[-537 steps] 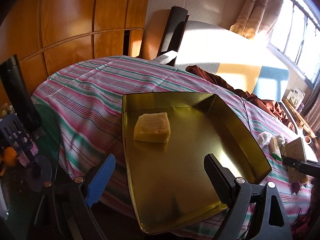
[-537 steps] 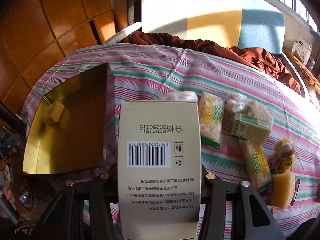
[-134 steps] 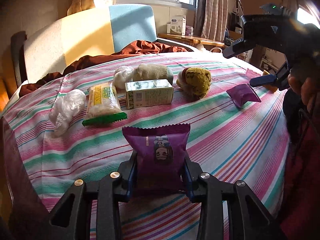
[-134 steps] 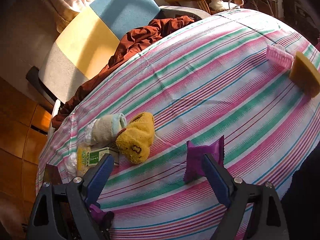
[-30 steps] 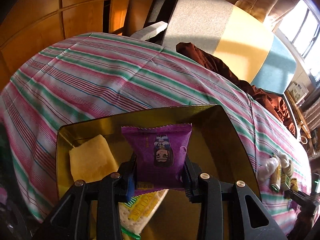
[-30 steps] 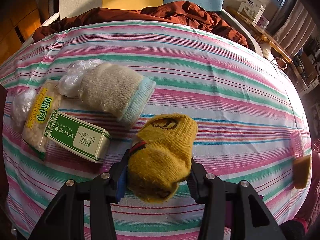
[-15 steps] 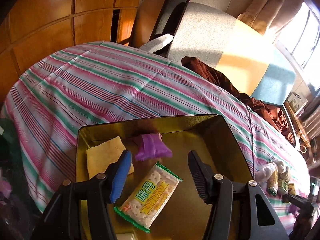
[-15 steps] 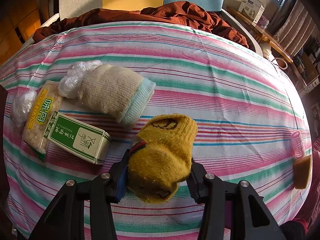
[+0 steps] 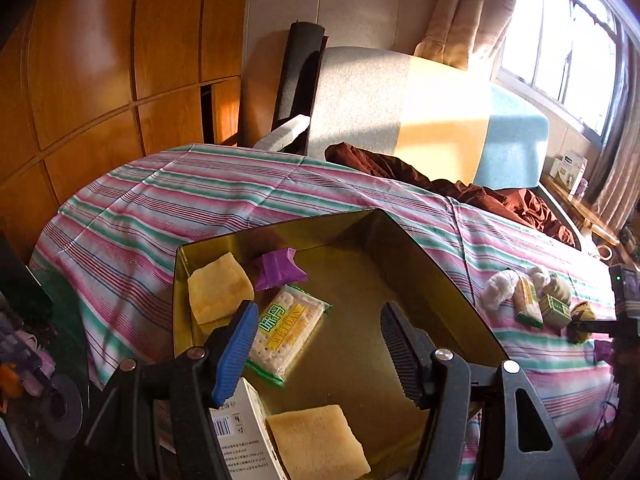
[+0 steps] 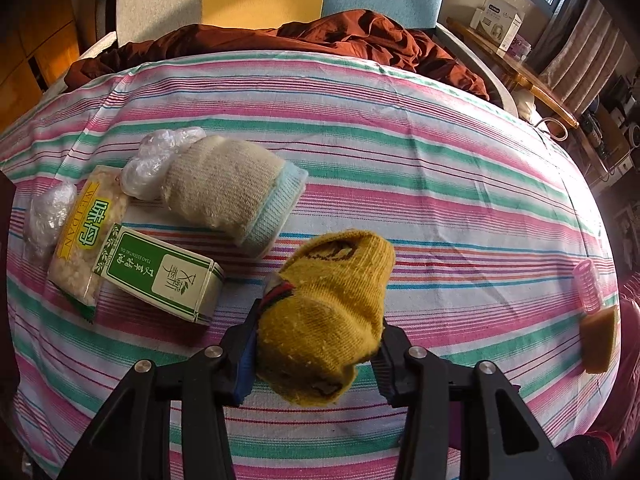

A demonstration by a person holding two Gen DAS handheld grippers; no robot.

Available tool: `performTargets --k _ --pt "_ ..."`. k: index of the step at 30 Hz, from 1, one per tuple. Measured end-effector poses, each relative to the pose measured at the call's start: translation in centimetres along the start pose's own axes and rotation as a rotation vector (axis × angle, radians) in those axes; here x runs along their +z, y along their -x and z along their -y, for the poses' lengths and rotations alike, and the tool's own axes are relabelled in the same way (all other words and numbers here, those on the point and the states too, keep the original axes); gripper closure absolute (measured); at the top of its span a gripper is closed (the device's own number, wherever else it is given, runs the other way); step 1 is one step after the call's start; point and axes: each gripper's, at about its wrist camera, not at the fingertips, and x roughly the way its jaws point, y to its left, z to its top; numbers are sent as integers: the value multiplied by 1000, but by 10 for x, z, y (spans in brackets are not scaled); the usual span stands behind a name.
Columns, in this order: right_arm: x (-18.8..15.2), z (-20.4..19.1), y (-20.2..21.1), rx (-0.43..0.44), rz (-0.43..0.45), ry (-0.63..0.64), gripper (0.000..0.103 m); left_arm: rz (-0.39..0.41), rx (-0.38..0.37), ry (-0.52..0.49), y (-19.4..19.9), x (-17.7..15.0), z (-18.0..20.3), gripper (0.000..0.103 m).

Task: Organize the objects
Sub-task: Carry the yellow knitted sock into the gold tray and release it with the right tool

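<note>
1. Jaws of the left gripper (image 9: 316, 340) are opening and grip nothing; only the gold tray (image 9: 440, 280) floor shows between the pads.
2. Released purple snack packet (image 9: 280, 270) lies in the tray at 11 o'clock from the left gripper, beyond its fingertips, touching neither pad.
3. Cracker packet (image 9: 286, 328) lies just inside the blue pad. A yellow sponge (image 9: 218, 290) sits at 10 o'clock; a second sponge (image 9: 318, 444) and a white carton (image 9: 240, 436) sit at 6 o'clock.
4. Left gripper points down over the tray at a slant.
5. Jaws of the right gripper (image 10: 316, 350) are closing on the yellow sock (image 10: 328, 312), pads pressing both its sides.
6. Right gripper points steeply down at the striped tablecloth (image 10: 440, 160).
7. Green box (image 10: 160, 276) lies at 10 o'clock from the sock, the beige sock (image 10: 228, 192) at 11 o'clock.
</note>
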Motion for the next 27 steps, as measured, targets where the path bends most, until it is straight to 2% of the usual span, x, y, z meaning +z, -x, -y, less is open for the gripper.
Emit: performTargets --k 4,10,14,17,22,27 --pt "-3 -3 9 4 24 -10 56 -4 -7 -16 3 -10 4 39" --pt "-6 -11 48 43 164 -26 57 1 -16 -23 5 -17 6 39" --pt "-6 -33 71 117 229 12 57 2 -20 -19 5 -18 4 38" --pt "-3 -64 87 179 273 75 57 -3 -22 4 4 -18 -3 38" --pt "-6 -136 123 352 331 213 57 18 -12 65 11 -15 -27 37" --pt "-12 -226 136 503 294 372 56 48 31 128 19 -10 -56 37"
